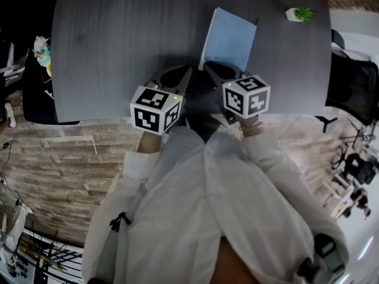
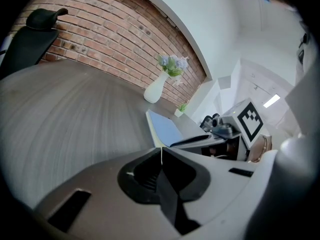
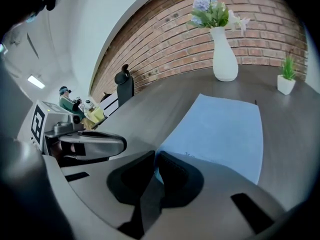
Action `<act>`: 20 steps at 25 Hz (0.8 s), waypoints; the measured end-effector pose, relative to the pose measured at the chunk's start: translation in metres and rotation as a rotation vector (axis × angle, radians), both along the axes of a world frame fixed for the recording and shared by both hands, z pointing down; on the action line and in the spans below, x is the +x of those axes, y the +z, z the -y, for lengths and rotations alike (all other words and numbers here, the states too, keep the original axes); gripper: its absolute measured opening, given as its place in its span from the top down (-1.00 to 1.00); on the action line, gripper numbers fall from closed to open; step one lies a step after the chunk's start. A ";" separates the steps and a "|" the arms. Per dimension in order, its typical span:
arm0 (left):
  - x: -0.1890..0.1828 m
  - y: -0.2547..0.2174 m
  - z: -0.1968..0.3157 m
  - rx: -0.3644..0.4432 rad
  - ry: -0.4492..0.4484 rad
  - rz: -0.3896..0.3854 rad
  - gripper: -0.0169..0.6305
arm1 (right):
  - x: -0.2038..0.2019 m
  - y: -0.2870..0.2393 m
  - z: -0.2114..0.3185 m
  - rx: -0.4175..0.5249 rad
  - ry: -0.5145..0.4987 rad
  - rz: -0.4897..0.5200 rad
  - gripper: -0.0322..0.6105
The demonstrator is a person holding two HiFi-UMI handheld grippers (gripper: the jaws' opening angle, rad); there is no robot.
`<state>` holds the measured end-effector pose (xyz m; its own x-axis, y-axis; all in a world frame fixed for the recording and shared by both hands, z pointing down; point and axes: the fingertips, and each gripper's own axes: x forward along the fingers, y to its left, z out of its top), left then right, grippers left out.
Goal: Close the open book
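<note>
The thin pale-blue book (image 1: 230,39) lies flat, cover up, on the dark grey table (image 1: 118,40). The right gripper (image 3: 154,156), jaws together, sits at its near edge; the left gripper (image 2: 161,149) beside it is closed on nothing. A white ceramic vase (image 3: 224,59) holds pale flowers (image 3: 210,9); a small white pot (image 3: 286,85) holds a green plant (image 3: 288,66)

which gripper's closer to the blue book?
Right. The right gripper is at the near edge of the book; the left gripper sits off its near-left corner.
</note>
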<state>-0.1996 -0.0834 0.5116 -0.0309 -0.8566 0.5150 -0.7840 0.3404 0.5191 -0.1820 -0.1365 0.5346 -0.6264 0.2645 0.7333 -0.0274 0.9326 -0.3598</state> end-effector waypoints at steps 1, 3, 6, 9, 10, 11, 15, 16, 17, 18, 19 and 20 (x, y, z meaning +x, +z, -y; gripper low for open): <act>-0.001 0.000 0.000 -0.001 0.004 -0.003 0.91 | 0.000 0.002 -0.001 0.006 -0.001 -0.006 0.82; -0.001 0.001 0.000 -0.003 0.010 -0.009 0.91 | 0.000 0.004 -0.001 0.015 -0.001 -0.019 0.82; -0.001 0.003 0.000 -0.004 0.022 -0.019 0.91 | -0.001 0.008 -0.002 0.028 -0.001 -0.035 0.81; 0.002 0.006 -0.001 -0.005 0.036 -0.027 0.91 | -0.002 0.011 -0.004 0.052 -0.002 -0.051 0.80; 0.002 0.006 -0.001 -0.004 0.039 -0.030 0.91 | -0.002 0.011 -0.004 0.058 -0.001 -0.055 0.79; 0.002 0.007 -0.001 -0.004 0.043 -0.031 0.91 | -0.002 0.012 -0.005 0.063 0.001 -0.058 0.79; 0.001 0.007 0.001 -0.001 0.057 -0.029 0.91 | -0.003 0.013 -0.005 0.099 0.005 -0.059 0.78; 0.001 0.007 0.001 -0.001 0.059 -0.028 0.91 | -0.003 0.013 -0.006 0.111 0.001 -0.059 0.77; 0.001 0.006 0.001 -0.001 0.061 -0.028 0.91 | -0.003 0.013 -0.006 0.119 -0.004 -0.059 0.76; 0.001 0.006 0.002 -0.001 0.063 -0.029 0.91 | -0.002 0.013 -0.006 0.124 -0.007 -0.058 0.76; 0.002 0.006 0.002 0.001 0.065 -0.032 0.91 | -0.002 0.012 -0.007 0.125 -0.010 -0.057 0.75; 0.002 0.006 0.002 0.003 0.066 -0.036 0.91 | -0.002 0.012 -0.008 0.123 -0.014 -0.056 0.74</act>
<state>-0.1978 -0.0853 0.5174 0.0444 -0.8578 0.5121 -0.7854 0.2868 0.5485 -0.1845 -0.1289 0.5467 -0.5803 0.1791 0.7945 -0.0304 0.9701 -0.2410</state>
